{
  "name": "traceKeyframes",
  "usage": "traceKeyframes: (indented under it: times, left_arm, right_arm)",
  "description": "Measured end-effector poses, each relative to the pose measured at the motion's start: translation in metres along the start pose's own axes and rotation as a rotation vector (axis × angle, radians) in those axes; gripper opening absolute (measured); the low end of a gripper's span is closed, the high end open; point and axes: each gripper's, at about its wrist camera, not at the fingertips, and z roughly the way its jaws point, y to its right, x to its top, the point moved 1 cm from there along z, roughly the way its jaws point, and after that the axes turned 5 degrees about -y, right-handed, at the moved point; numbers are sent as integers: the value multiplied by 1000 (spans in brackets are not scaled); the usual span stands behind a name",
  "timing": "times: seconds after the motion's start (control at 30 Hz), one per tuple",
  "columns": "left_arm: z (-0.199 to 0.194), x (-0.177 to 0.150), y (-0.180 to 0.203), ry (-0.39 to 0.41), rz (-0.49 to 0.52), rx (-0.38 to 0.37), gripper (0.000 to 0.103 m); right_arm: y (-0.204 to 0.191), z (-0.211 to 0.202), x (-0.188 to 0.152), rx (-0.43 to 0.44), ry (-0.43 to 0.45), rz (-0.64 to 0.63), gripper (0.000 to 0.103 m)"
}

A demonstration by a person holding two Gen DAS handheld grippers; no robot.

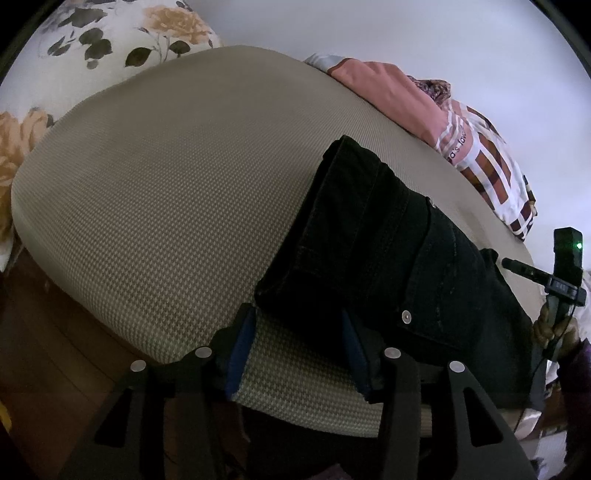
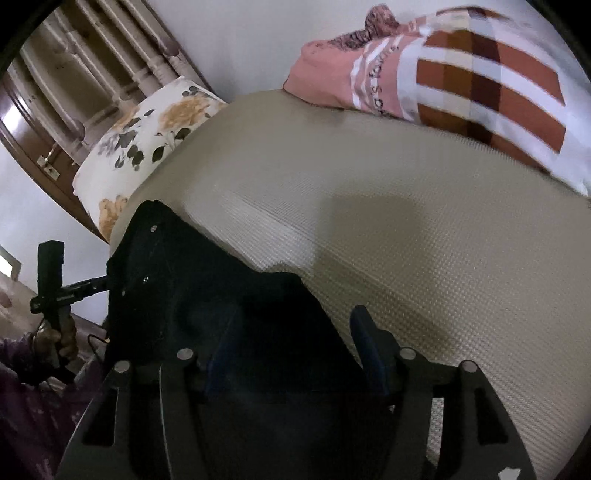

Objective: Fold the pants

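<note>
Black jeans [image 1: 388, 251] lie folded on a beige woven mattress [image 1: 166, 206]. My left gripper [image 1: 299, 325] is open at the near edge of the bed, its right finger [image 1: 354, 350] at the jeans' near corner, nothing between the jaws. In the right wrist view the jeans [image 2: 207, 288] fill the lower left. My right gripper [image 2: 291, 332] is open with the dark cloth lying between its blue pads [image 2: 369, 347]. The other gripper shows in each view, at far right [image 1: 565, 266] and far left [image 2: 51, 280].
A floral pillow [image 1: 122, 33] lies at the head of the bed, also in the right wrist view [image 2: 147, 136]. A pile of pink and checked clothes [image 1: 476, 147] [image 2: 443, 70] sits along the far edge by the white wall. A wooden bed frame [image 1: 48, 350] lies below.
</note>
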Motion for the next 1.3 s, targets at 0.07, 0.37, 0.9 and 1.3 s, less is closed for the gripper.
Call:
traceKeyframes:
  times: [0.07,0.37,0.9,1.3]
  left_arm:
    - [0,0,0,4,5,4,49]
    - [2,2,-1,30,24,27,56]
    - [4,-1,0,47,27,52,65]
    - [6,-2,-1,63,23,58,71]
  right_arm:
    - [0,11,2,32,-31,-13,58]
    - [-8,34,7,71,-85,-64,22]
    - [-11,45,13,149,-162,-115,14]
    - [-6,19,10,113,64,18,4]
